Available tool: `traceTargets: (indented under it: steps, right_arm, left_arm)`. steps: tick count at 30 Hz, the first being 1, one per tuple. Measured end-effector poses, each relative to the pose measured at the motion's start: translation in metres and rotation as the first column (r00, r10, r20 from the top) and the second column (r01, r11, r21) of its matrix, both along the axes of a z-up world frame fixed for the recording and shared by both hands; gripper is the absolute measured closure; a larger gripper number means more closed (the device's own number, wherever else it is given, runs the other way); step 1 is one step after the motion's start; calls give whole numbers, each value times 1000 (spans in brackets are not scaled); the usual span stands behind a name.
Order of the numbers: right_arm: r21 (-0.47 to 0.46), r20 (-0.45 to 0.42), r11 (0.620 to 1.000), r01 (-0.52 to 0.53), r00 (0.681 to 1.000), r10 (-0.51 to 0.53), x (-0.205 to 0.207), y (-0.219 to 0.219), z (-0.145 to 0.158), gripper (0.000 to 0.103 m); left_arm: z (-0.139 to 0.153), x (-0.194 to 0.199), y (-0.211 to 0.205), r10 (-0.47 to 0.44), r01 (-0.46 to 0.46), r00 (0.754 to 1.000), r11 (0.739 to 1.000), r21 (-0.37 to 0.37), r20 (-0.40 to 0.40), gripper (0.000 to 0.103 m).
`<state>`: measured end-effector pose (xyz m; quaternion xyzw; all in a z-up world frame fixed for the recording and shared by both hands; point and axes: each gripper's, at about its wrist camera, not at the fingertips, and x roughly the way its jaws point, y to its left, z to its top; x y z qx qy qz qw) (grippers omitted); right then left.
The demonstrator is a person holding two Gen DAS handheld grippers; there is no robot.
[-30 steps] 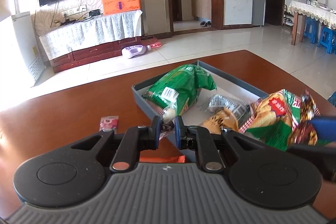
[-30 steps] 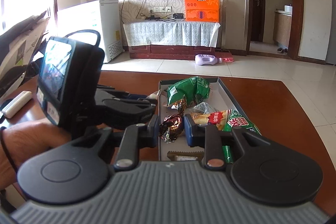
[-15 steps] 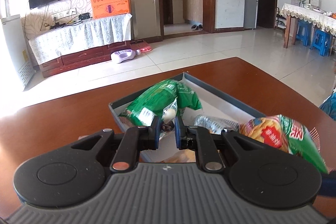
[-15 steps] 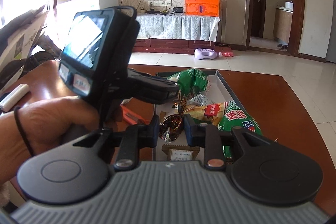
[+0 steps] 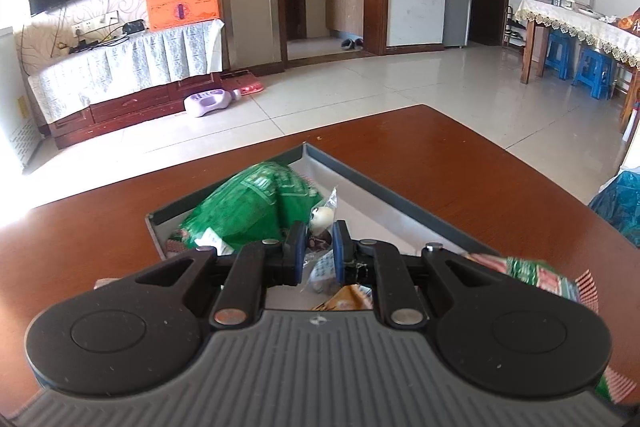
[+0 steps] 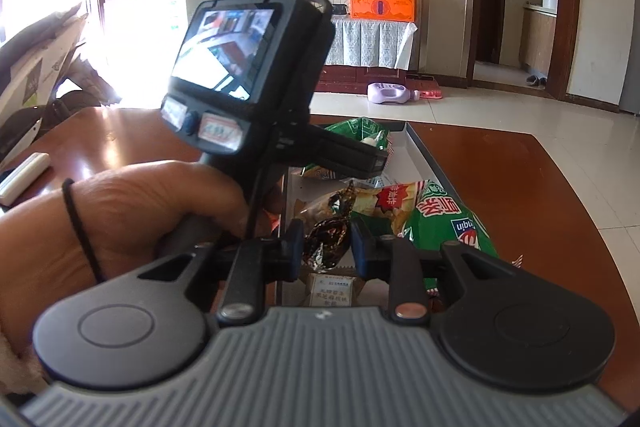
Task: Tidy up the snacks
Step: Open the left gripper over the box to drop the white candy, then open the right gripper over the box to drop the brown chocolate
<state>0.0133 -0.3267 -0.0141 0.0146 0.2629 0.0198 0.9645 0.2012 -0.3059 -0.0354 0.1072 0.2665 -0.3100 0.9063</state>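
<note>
Left gripper [image 5: 316,247] fingers nearly shut on a small clear-wrapped pale sweet [image 5: 322,217], over the grey rectangular cardboard tray [image 5: 384,183] on the brown counter [image 5: 460,155]; right gripper [image 6: 325,247] pinches a dark foil-wrapped candy [image 6: 325,241], apparently above the tray's near end.

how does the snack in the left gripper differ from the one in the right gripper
The small clear-wrapped snack in the left gripper looks pale and rounded on top, while the dark foil candy in the right gripper is glossy brown and crinkled. The pale snack is pinched in a narrower gap; the foil candy fills a wider one, with a twisted end sticking up. Both are single small wrapped pieces held above the grey tray.
</note>
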Motion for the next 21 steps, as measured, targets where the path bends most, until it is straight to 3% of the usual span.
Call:
traceTargets:
  steps: [7, 11, 12, 21]
  right_arm:
    - [0, -6, 1000, 9, 1000, -9, 3, 1, -1, 75]
    - [2, -6, 1000, 11, 1000, -11, 4, 3, -1, 75]
    - [2, -6, 1000, 11, 1000, -11, 4, 3, -1, 75]
    - [6, -9, 1000, 18, 1000, -18, 4, 5, -3, 75]
  left_arm:
    - [-2, 3, -16, -21, 22, 1000, 1000, 10, -4, 82]
    - [-1, 0, -17, -26, 26, 1000, 1000, 11, 12, 44]
    - [0, -1, -16, -25, 25, 1000, 1000, 10, 19, 42]
    - [7, -7, -5, -5, 5, 1000, 1000, 11, 20, 42]
